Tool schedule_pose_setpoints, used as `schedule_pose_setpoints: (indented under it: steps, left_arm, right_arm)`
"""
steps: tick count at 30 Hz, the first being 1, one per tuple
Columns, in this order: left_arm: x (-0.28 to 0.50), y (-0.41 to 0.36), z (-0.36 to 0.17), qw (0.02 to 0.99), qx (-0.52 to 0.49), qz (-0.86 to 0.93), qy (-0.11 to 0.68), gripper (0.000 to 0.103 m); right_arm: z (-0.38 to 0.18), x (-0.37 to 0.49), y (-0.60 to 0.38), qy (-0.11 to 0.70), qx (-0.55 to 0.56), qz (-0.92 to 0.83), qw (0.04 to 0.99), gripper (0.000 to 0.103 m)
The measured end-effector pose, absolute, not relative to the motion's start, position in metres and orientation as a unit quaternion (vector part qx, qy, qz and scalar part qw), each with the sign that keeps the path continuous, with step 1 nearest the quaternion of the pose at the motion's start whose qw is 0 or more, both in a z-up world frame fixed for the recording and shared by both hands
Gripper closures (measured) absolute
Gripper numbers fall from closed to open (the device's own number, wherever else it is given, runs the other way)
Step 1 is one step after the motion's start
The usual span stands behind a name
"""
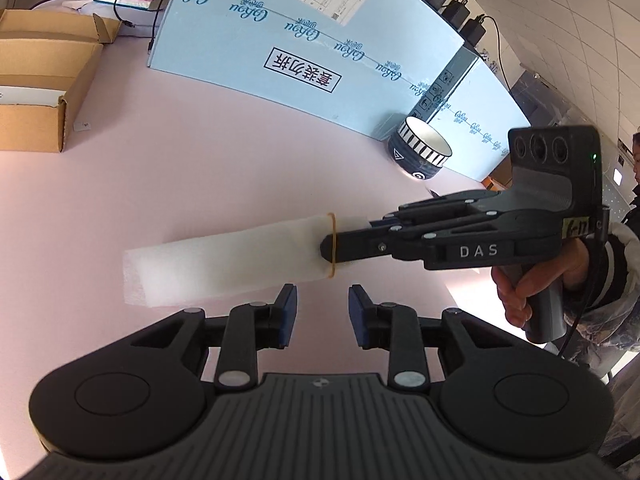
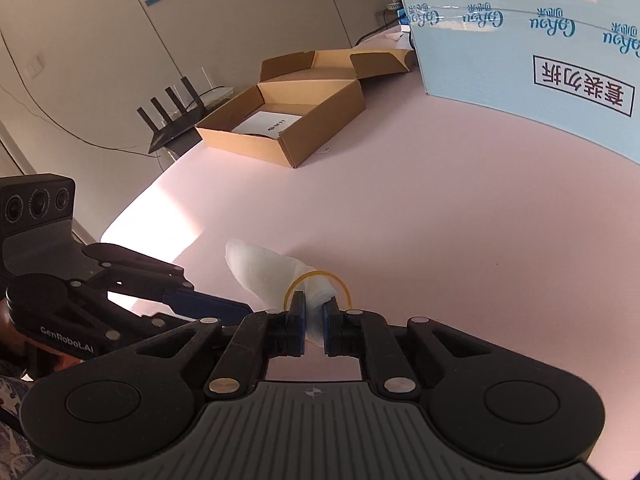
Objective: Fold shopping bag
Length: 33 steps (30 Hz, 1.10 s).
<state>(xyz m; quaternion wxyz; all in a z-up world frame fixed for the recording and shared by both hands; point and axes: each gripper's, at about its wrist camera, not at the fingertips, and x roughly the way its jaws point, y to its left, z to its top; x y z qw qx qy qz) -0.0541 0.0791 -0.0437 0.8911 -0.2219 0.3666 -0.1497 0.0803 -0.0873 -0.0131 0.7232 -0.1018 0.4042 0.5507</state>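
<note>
The shopping bag (image 1: 224,264) is folded into a long white strip with a yellowish rubber band (image 1: 332,246) around one end. My right gripper (image 1: 326,246) comes in from the right and is shut on that banded end, holding the strip out level over the pink table (image 1: 200,168). In the right wrist view the bag (image 2: 260,268) runs away from the right gripper (image 2: 314,312), pinched between its pads, with the band (image 2: 320,276) looped just past them. My left gripper (image 1: 323,300) stands open just below the strip with nothing between its fingers; it also shows as the left gripper (image 2: 224,306).
A big light-blue carton (image 1: 280,40) stands across the back of the table. A black-and-white bowl (image 1: 424,148) sits at its foot. An open cardboard box (image 2: 288,120) lies at the far left, a router (image 2: 172,120) beyond it. A person sits behind the carton.
</note>
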Motion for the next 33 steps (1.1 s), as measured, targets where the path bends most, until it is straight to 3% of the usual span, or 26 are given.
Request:
schedule_pose_setpoints:
  steps: [33]
  left_arm:
    - [-0.041,0.048,-0.03,0.904,-0.134,-0.125,0.387,0.081]
  right_arm:
    - [-0.03,0.086,-0.096,0.466,-0.074,0.539,0.698,0.096]
